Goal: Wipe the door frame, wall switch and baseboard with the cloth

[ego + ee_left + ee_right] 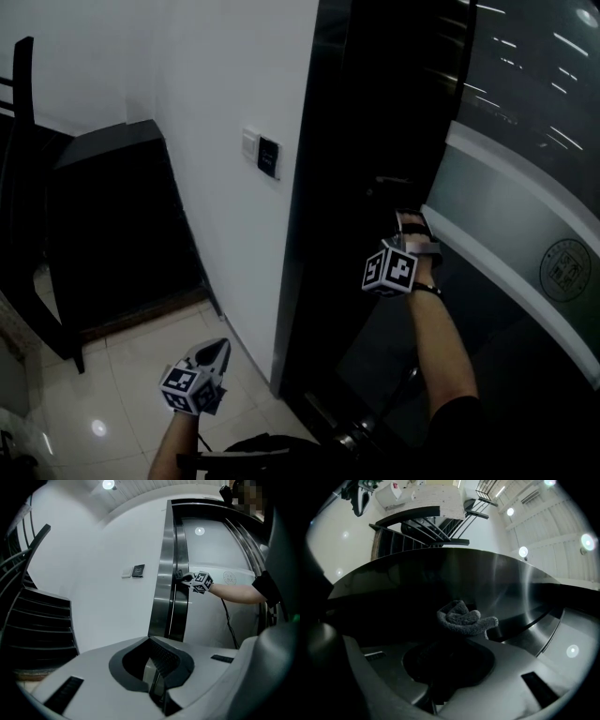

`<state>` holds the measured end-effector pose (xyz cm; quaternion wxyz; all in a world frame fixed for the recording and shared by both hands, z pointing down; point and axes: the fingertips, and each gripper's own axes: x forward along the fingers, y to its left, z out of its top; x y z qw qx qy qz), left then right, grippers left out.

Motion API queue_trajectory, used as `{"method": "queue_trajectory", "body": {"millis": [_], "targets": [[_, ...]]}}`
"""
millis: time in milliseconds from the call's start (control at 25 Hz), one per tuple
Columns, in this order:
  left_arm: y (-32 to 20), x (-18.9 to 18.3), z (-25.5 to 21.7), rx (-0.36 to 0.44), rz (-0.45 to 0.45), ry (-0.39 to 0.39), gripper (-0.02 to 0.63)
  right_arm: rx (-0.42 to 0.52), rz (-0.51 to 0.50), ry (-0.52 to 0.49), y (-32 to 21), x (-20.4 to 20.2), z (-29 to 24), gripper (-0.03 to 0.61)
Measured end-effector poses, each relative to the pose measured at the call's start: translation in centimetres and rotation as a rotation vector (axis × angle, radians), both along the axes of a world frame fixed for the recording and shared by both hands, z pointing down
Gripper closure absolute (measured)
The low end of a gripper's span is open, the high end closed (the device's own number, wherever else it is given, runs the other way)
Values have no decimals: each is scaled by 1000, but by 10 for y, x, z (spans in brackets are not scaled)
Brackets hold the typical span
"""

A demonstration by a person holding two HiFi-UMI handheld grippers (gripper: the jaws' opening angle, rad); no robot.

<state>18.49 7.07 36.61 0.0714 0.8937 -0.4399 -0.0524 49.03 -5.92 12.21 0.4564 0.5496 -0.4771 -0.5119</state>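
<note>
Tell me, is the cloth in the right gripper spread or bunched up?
Bunched up: the right gripper view shows the grey cloth as a crumpled wad pinched in the right gripper, by the dark door frame.

Grey cloth (464,619) bunched, up vs dark glossy door frame (323,187); black wall switch (269,157) just left of frame.

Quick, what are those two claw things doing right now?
Left gripper: shut, empty.
Right gripper: shut on the grey cloth, at the door frame.
</note>
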Motion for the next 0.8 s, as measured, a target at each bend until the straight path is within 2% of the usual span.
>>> {"method": "queue_trajectory", "body": {"millis": [800], "targets": [[0, 7, 6, -18, 21, -25, 612, -109, -1, -74, -2, 2, 83, 520]]}}
